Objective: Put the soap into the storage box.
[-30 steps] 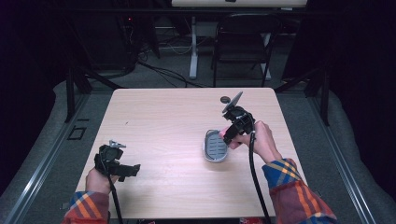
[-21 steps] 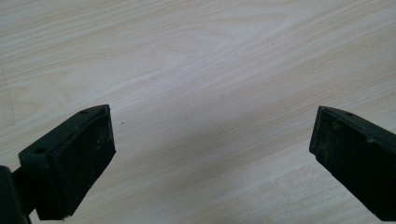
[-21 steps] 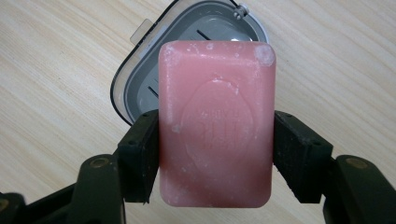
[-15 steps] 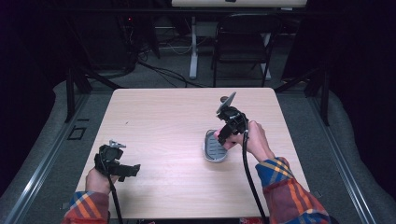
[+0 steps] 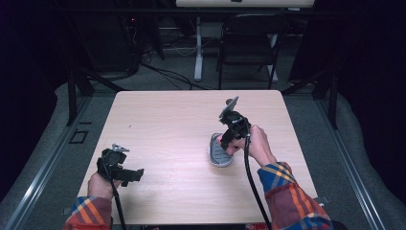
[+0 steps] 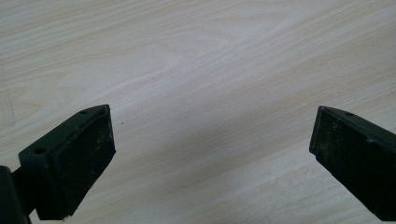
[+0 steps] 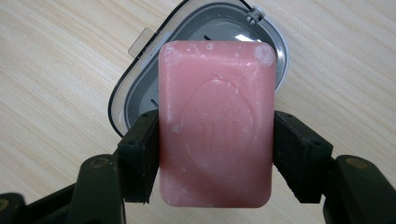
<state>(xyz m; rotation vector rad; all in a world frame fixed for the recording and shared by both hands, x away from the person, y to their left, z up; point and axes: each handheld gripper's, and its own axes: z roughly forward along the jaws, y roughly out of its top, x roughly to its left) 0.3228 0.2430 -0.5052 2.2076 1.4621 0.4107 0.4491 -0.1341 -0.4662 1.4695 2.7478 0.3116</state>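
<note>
The right gripper (image 7: 215, 140) pinches the pink soap (image 7: 215, 123) just above the grey soap dish (image 7: 140, 79). The left gripper (image 6: 212, 154) is spread wide over the table (image 6: 210, 60).

Table (image 5: 167, 124) brightly lit, surroundings dark; close views slightly soft.

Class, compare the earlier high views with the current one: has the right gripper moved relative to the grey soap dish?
Yes. The right gripper, shut on the pink soap, has shifted left, from the soap dish's right edge to over it.
</note>
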